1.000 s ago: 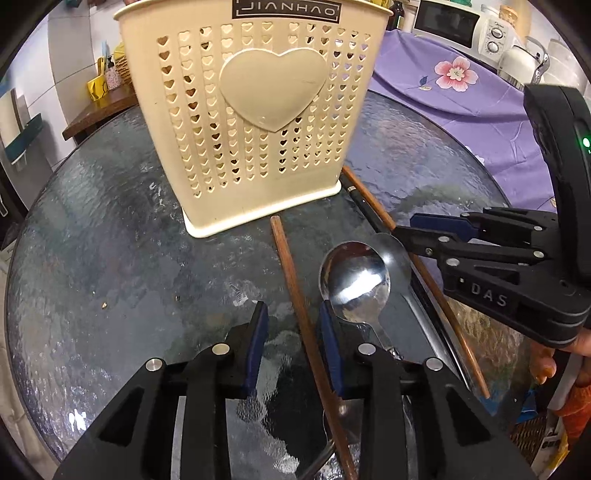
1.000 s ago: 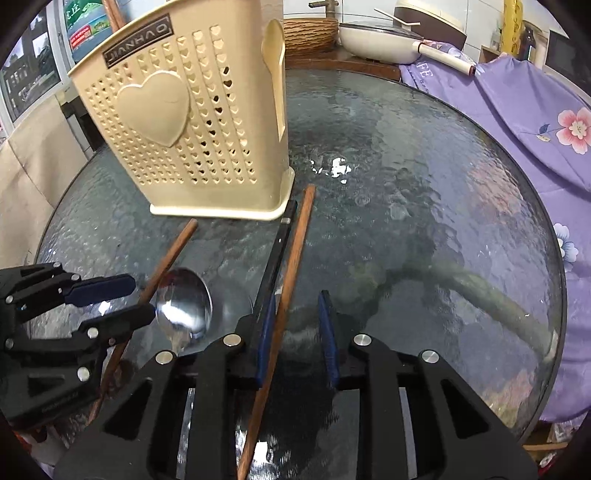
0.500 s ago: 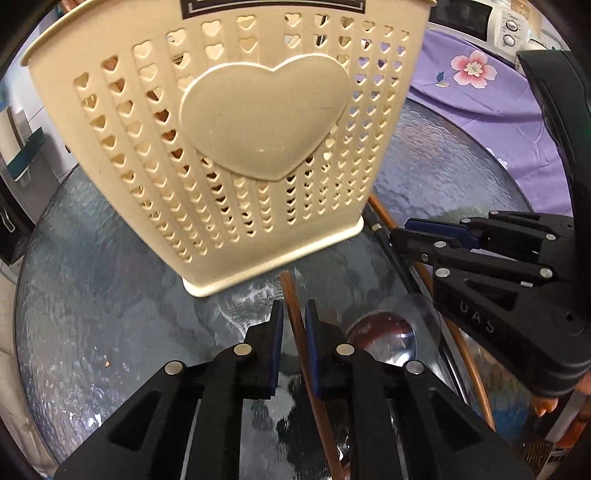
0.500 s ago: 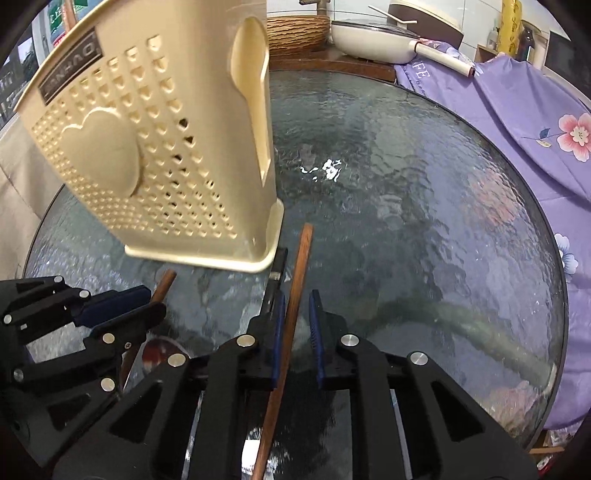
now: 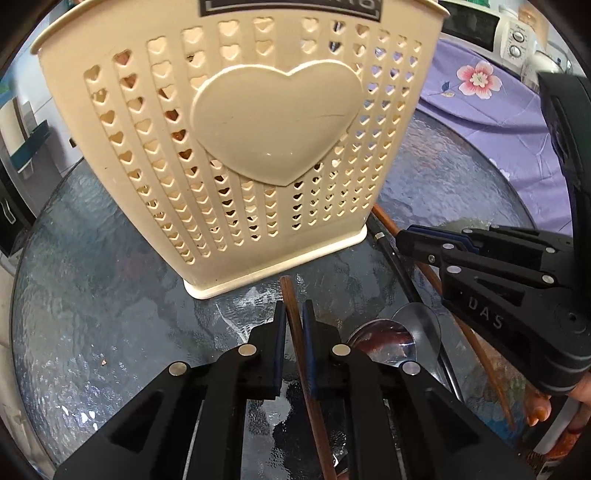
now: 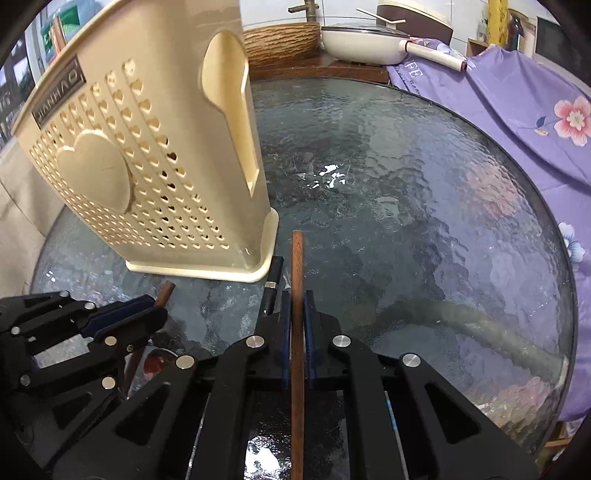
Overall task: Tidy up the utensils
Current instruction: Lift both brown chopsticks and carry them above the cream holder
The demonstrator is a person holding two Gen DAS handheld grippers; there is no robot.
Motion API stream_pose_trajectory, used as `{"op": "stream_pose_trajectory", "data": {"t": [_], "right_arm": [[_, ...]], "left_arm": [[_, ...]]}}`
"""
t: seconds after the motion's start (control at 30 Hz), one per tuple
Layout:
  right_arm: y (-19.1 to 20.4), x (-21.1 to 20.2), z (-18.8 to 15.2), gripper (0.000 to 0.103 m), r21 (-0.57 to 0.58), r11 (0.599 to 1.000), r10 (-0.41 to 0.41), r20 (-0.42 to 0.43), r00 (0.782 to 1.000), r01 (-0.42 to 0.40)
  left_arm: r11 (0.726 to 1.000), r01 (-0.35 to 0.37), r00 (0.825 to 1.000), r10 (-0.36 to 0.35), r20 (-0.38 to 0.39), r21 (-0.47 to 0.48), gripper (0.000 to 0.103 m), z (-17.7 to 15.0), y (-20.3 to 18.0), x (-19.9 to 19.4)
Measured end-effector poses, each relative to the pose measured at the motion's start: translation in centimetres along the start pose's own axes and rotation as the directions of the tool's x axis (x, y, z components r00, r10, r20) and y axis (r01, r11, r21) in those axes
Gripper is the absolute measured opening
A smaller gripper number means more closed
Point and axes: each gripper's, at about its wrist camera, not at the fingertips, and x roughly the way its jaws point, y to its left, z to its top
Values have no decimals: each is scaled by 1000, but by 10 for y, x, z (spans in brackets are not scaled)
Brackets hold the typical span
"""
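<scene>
A cream utensil basket (image 5: 236, 140) with heart holes stands on the round glass table (image 5: 92, 266); it also shows in the right wrist view (image 6: 155, 177). My left gripper (image 5: 293, 314) is shut on a brown wooden chopstick (image 5: 290, 302) just in front of the basket. My right gripper (image 6: 296, 306) is shut on a second brown chopstick (image 6: 297, 258) beside the basket's right corner. A metal spoon (image 5: 388, 339) and a black-handled utensil (image 5: 391, 254) lie on the glass between the grippers.
A purple floral cloth (image 6: 517, 110) covers the area to the right of the table. A white pan (image 6: 362, 48) and a woven basket (image 6: 280, 40) sit behind the table. A microwave (image 5: 476, 26) stands at the back.
Both grippers have moved forward toward the basket and closed, each onto a wooden chopstick. The basket now looms larger in both views.
</scene>
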Motion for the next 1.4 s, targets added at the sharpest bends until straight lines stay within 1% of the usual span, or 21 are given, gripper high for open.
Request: {"op": "stream_pose_trajectory", "data": {"t": [0.2,0.3,0.4,0.43,0.53,0.63,0.8,0.83,0.93,1.03,1.2,1.4], "right_arm": [[-10,-21,2,7,23,998,49,62,997,-51],[-14,-40,2,7,28,996,85,101,991,-89],[-17,-63,3,7,33,989,141,150,979,-147],[-18,-74,4,7,30,985,163,175,971,-171],[-19,-99,7,7,9,980,194,225,955,-201],[-20,-126,9,7,-19,974,222,276,935,-226],[-15,-165,7,7,-77,967,253,326,911,-241],[-15,-165,7,7,-77,967,253,326,911,-241],[-14,-185,0,7,-104,963,271,338,902,-250],[-13,-198,-5,7,-122,963,266,344,900,-238],[-12,-207,-8,7,-135,963,265,347,900,-232],[-6,-219,-6,7,-167,962,266,363,893,-218]], "left_arm": [[998,49,998,-48,40,-40,8,-1,15,-21],[995,86,993,-81,81,-59,7,-1,20,-44],[992,110,986,-100,131,-67,7,0,25,-69],[991,114,984,-103,146,-68,7,0,27,-76],[990,128,974,-113,196,-64,7,-2,28,-101],[989,142,959,-125,253,-51,7,-1,25,-127],[988,153,937,-136,321,-29,7,1,22,-161],[987,156,932,-140,334,-23,7,0,21,-168],[986,166,918,-151,366,-10,7,-3,19,-185],[983,185,906,-168,388,-6,7,-7,20,-199],[984,180,894,-168,415,8,7,-10,19,-214],[983,182,884,-168,436,10,7,-5,20,-223]]}}
